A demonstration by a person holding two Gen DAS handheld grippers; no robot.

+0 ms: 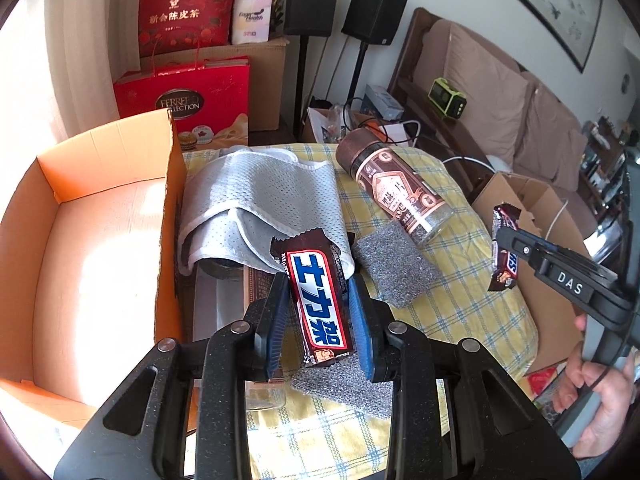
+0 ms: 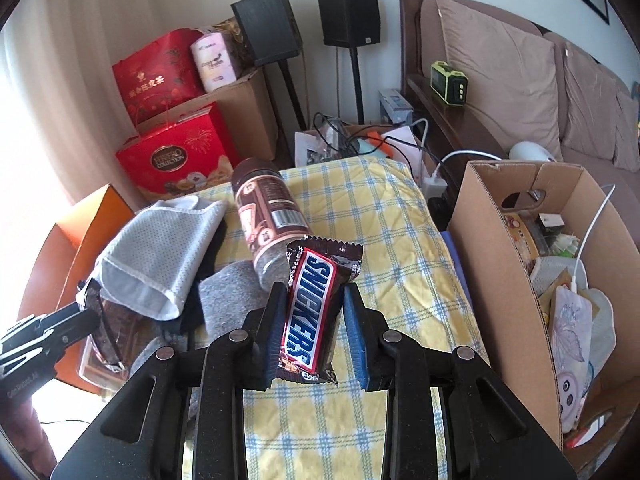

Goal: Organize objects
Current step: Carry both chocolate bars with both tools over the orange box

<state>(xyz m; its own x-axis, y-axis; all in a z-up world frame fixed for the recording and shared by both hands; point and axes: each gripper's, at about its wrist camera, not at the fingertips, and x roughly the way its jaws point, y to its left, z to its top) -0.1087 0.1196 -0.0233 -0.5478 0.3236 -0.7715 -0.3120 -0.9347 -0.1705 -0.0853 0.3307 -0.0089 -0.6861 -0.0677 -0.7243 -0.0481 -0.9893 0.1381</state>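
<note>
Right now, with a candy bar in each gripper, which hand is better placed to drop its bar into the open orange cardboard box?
Left, probably. The left gripper holds its bar beside the orange box; the right gripper sits across the checked cloth.

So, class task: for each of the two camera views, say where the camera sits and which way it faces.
Left wrist: rides the left tongs, angled down over the yellow checked cloth and orange box; a hand holds the right tongs.
Right wrist: rides the right tongs, angled down over the cloth toward the brown carton; the left tongs enter at left.
Shared: each tongs grips a Snickers bar; both show the lying jar.
</note>
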